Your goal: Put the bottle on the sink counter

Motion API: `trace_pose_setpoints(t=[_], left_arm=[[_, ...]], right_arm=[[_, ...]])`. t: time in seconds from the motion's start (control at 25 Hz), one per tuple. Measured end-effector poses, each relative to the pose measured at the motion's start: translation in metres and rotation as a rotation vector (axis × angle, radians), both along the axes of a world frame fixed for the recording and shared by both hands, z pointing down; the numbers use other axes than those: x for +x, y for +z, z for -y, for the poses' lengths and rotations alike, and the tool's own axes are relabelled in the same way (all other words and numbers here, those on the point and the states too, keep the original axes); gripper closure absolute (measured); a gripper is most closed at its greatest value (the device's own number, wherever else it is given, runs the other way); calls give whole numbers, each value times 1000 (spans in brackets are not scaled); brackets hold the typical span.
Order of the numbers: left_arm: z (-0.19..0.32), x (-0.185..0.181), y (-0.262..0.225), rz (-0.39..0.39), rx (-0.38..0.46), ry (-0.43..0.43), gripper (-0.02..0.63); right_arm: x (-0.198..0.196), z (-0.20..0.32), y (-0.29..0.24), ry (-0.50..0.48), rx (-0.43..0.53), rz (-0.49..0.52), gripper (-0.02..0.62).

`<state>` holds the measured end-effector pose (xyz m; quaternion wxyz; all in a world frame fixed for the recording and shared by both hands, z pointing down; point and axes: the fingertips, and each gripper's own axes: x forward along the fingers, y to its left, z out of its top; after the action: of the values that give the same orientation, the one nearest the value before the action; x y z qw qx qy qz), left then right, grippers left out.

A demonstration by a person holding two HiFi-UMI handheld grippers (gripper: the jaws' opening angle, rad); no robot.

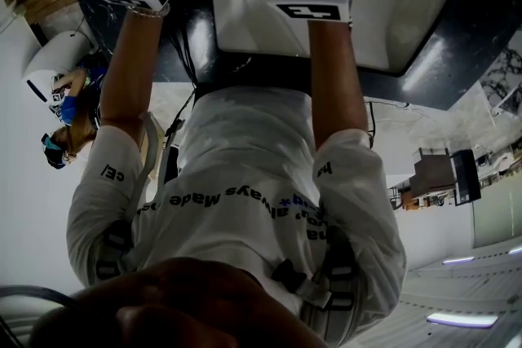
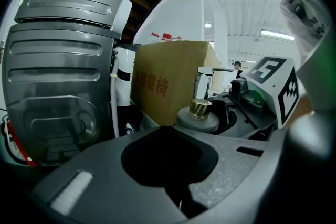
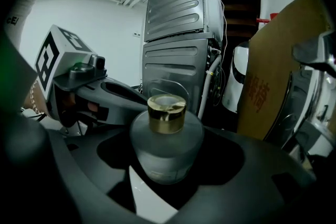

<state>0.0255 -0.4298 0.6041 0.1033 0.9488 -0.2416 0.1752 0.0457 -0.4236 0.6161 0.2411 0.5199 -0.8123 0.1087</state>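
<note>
The right gripper [image 3: 167, 168] clamped a frosted, gold-capped bottle [image 3: 166, 136]; the left gripper [image 2: 163, 161] sat closed, empty (the centre-frame cardboard box [image 2: 168, 81] bore red Chinese characters).

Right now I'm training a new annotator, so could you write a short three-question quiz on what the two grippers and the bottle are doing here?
1. True or false: the left gripper has a cup clamped between its jaws.
2. The bottle is held by: A) the left gripper, B) the right gripper, C) neither, because it stands free on a counter.
3. Fill in: the bottle's cap is ____ in colour.

Key: 1 false, since nothing is between its jaws; 2 B; 3 gold.
</note>
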Motion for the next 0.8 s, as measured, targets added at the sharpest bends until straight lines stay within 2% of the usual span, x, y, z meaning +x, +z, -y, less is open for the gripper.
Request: trace_pose_setpoints(t=[0.52, 0.8], left_arm=[[1, 5, -2, -8, 1, -2, 603], [0, -6, -7, 19, 24, -48, 603]], right_arm=[[3, 2, 4, 15, -7, 66, 262], [1, 2, -4, 17, 55, 112, 255]])
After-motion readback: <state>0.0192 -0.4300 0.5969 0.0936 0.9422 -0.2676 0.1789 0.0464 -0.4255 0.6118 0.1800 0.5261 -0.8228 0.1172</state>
